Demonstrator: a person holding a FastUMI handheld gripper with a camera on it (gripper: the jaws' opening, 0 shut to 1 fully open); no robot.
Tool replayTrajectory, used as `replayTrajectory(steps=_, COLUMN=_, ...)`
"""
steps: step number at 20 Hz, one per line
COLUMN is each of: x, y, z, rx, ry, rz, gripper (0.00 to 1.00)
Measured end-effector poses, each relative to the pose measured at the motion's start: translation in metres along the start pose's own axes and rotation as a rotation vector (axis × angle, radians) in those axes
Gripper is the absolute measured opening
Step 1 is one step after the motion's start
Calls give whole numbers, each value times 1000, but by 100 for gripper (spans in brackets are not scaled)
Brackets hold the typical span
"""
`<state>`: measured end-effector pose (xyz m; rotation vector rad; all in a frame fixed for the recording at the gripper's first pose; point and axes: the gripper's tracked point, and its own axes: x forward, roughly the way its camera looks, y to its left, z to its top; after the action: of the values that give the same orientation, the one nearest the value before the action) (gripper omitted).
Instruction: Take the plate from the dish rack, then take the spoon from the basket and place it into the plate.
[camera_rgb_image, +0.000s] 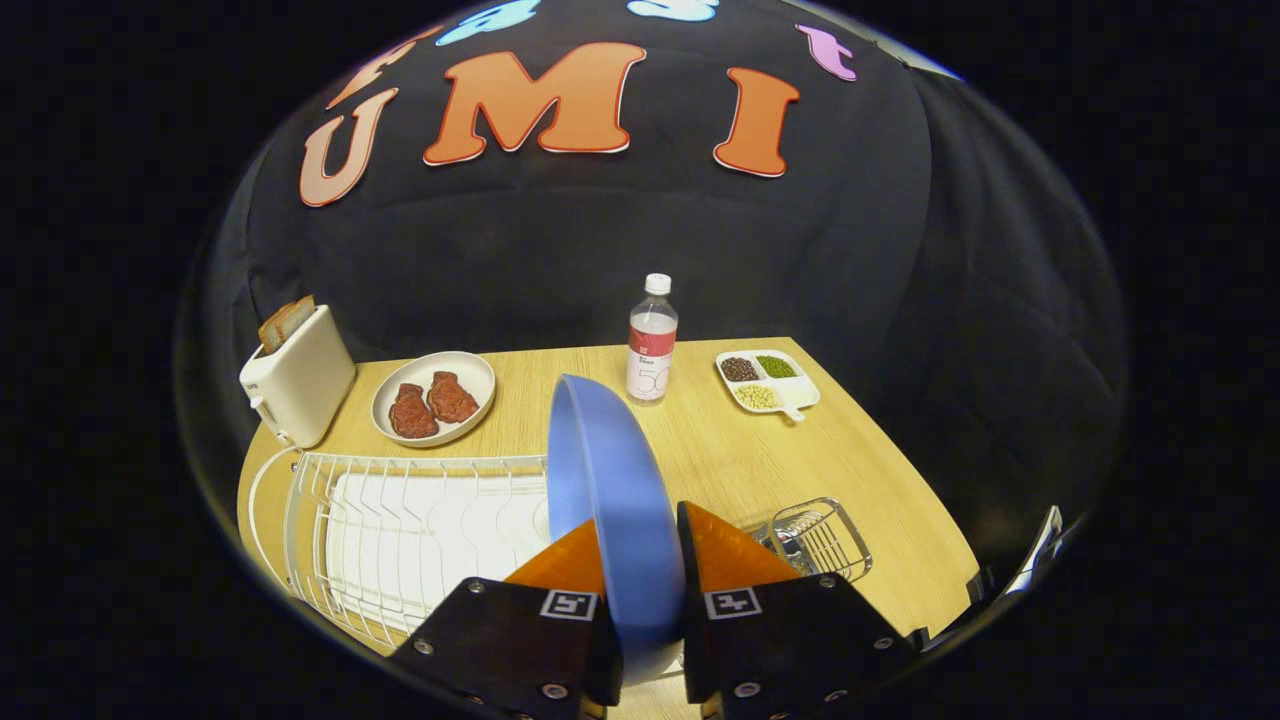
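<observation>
A blue plate (610, 490) stands on edge between my two fingers, and both fingers press on its rim. My gripper (645, 575) holds it lifted above the wooden table (740, 450), just right of the white wire dish rack (400, 530). A small wire basket (815, 535) sits on the table just beyond my right finger. A metal spoon's end (778, 535) shows at the basket's left side, partly hidden behind that finger.
At the back of the table stand a white toaster (298, 385) with bread, a white plate (433, 397) holding two pieces of meat, a water bottle (651, 340) and a divided dish of beans (767, 382). The table's edge runs close on the right.
</observation>
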<state>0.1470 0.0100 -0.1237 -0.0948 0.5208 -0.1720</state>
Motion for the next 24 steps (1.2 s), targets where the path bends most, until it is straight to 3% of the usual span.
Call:
replayTrajectory(steps=7, x=-35, y=-15, z=13, rx=90, ry=-44, rz=13, gripper=25)
replayTrajectory(steps=12, x=-80, y=-24, z=-3, rx=145, ry=-47, rz=81, gripper=25)
replayTrajectory(steps=19, x=-131, y=-42, z=-62, rx=194, ry=-2, rz=148, gripper=25)
replayTrajectory(steps=24, x=-156, y=-42, z=-120, rx=295, ry=75, rz=218, gripper=25)
